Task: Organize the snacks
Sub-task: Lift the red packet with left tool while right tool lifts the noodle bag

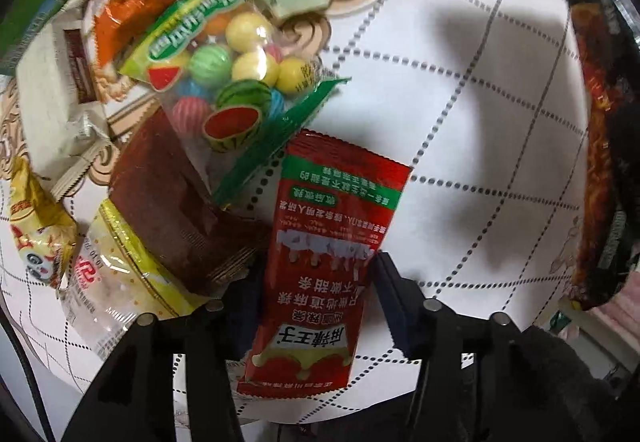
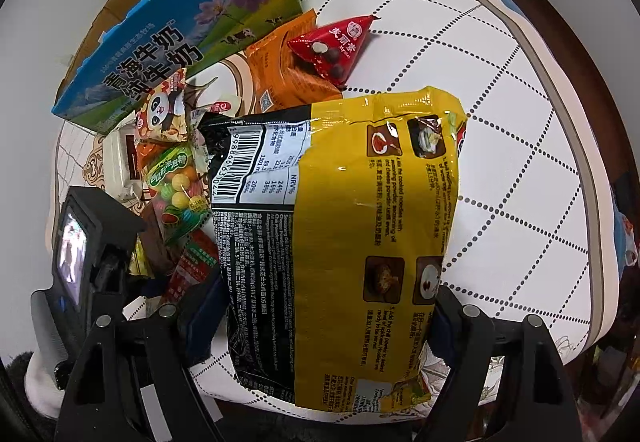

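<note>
You could read 青海牛奶 and 纯牛奶 on the blue milk carton [image 2: 176, 38], and "NRV%" with 24%, 16%, 38% beside the barcode on the yellow noodle packet [image 2: 360, 226]. The red sachet [image 1: 320, 262] showed 麻辣王子, upside down to you.

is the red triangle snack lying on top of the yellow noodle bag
No, the red triangle snack rests on the orange packet behind the yellow noodle bag, apart from it.

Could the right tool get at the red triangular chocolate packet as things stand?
Probably not yet: the right tool is shut on the yellow noodle bag, which fills its jaws. The red triangular packet itself lies uncovered beyond, against the orange packet.
</note>
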Available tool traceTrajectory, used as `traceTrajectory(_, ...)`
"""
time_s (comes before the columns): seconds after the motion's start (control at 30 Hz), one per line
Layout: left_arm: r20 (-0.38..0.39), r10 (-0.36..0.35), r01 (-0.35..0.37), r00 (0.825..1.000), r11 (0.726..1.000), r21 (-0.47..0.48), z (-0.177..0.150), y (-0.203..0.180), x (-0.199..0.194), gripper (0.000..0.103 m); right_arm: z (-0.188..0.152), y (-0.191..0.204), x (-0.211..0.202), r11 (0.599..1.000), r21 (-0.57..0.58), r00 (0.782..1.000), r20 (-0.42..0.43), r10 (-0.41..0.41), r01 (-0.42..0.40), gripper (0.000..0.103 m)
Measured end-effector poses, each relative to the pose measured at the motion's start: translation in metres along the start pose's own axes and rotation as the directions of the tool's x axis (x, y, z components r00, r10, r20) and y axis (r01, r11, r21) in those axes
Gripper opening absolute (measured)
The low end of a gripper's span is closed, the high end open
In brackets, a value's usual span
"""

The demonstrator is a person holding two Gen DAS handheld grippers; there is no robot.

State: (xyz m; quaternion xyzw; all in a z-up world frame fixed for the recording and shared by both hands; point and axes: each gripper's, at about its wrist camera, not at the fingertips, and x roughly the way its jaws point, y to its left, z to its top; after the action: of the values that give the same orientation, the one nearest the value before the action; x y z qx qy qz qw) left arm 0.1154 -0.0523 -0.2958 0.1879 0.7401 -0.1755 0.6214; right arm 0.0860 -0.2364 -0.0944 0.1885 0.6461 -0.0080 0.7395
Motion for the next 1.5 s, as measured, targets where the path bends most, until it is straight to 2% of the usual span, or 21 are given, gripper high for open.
traceTrajectory(0.1,0.031,0.002,-0.001,1.0,1.0,-0.027,-0.006,0.004,-0.022,0.037,0.003,-0.004,-0.003,1.0,0.01,1.0,0.003,0.005,-0.005,0.086)
traceTrajectory(0.27,0.054,-0.025,0.028,0.998,0.998,-0.06,-0.022,0.009,-0.042,0.036,0.011,-0.003,-0.013,1.0,0.001,1.0,0.019,0.012,-0.012,0.086)
traceTrajectory(0.33,0.017,-0.045,0.045,0.999,0.998,-0.043,-0.023,0.013,-0.041,0.038,0.017,-0.001,-0.013,1.0,-0.009,1.0,0.022,0.009,-0.009,0.086)
traceTrajectory(0.4,-0.06,-0.083,0.08,0.995,0.996,-0.046,-0.021,0.015,-0.023,0.053,0.022,0.001,-0.01,1.0,-0.017,1.0,0.013,0.006,-0.006,0.086)
traceTrajectory(0.5,-0.076,-0.054,0.053,0.996,0.998,-0.023,-0.02,0.01,-0.021,0.053,0.026,0.005,-0.004,0.999,-0.032,1.0,-0.003,0.003,-0.003,0.086)
traceTrajectory(0.53,-0.071,-0.039,0.039,0.997,0.999,-0.011,-0.02,0.007,-0.025,0.053,0.027,0.007,-0.002,0.999,-0.039,1.0,-0.007,0.001,-0.001,0.086)
traceTrajectory(0.6,-0.044,-0.004,0.003,0.999,1.0,-0.009,-0.021,0.003,-0.034,0.044,0.028,0.011,0.001,0.999,-0.051,1.0,-0.017,0.0,-0.001,0.086)
traceTrajectory(0.7,-0.004,0.019,-0.019,1.0,0.999,-0.027,-0.027,0.0,-0.048,0.037,0.029,0.015,0.004,0.998,-0.058,1.0,-0.025,0.002,-0.004,0.086)
traceTrajectory(0.8,0.022,-0.001,0.002,1.0,0.998,-0.07,-0.034,0.018,-0.066,0.035,0.032,0.018,0.004,0.998,-0.064,1.0,-0.028,0.007,-0.009,0.086)
traceTrajectory(0.93,0.076,-0.072,0.082,0.995,0.987,-0.142,-0.045,0.042,-0.098,0.035,0.037,0.022,-0.005,0.997,-0.074,1.0,-0.019,0.022,-0.023,0.086)
traceTrajectory(1.03,0.144,-0.125,0.151,0.982,0.97,-0.191,-0.044,0.061,-0.141,0.035,0.043,0.028,-0.018,0.996,-0.081,0.999,-0.006,0.045,-0.045,0.086)
traceTrajectory(1.1,0.211,-0.15,0.194,0.966,0.959,-0.206,-0.041,0.07,-0.177,0.035,0.05,0.035,-0.03,0.994,-0.091,0.998,0.009,0.069,-0.068,0.086)
traceTrajectory(1.13,0.241,-0.154,0.206,0.958,0.956,-0.208,-0.04,0.074,-0.192,0.035,0.056,0.041,-0.039,0.992,-0.101,0.996,0.022,0.084,-0.082,0.086)
traceTrajectory(1.17,0.279,-0.151,0.213,0.948,0.955,-0.208,-0.036,0.08,-0.213,0.028,0.059,0.046,-0.044,0.991,-0.108,0.995,0.042,0.089,-0.084,0.086)
traceTrajectory(1.3,0.387,-0.14,0.233,0.911,0.951,-0.204,-0.013,0.098,-0.268,0.027,0.084,0.071,-0.071,0.981,-0.154,0.987,0.091,0.134,-0.119,0.086)
traceTrajectory(1.33,0.391,-0.132,0.222,0.911,0.956,-0.194,-0.007,0.102,-0.274,0.027,0.093,0.077,-0.076,0.978,-0.168,0.985,0.106,0.139,-0.12,0.086)
traceTrajectory(1.4,0.346,-0.157,0.229,0.925,0.957,-0.179,-0.001,0.11,-0.267,0.028,0.105,0.085,-0.079,0.977,-0.182,0.983,0.122,0.137,-0.114,0.086)
traceTrajectory(1.43,0.329,-0.171,0.241,0.929,0.952,-0.186,0.006,0.107,-0.254,0.028,0.109,0.084,-0.079,0.977,-0.183,0.983,0.123,0.135,-0.112,0.086)
traceTrajectory(1.47,0.289,-0.184,0.243,0.939,0.953,-0.18,0.01,0.111,-0.239,0.03,0.113,0.085,-0.078,0.977,-0.184,0.983,0.122,0.134,-0.11,0.086)
traceTrajectory(1.5,0.261,-0.18,0.231,0.948,0.956,-0.181,0.016,0.099,-0.222,0.03,0.115,0.086,-0.076,0.977,-0.186,0.984,0.12,0.131,-0.107,0.086)
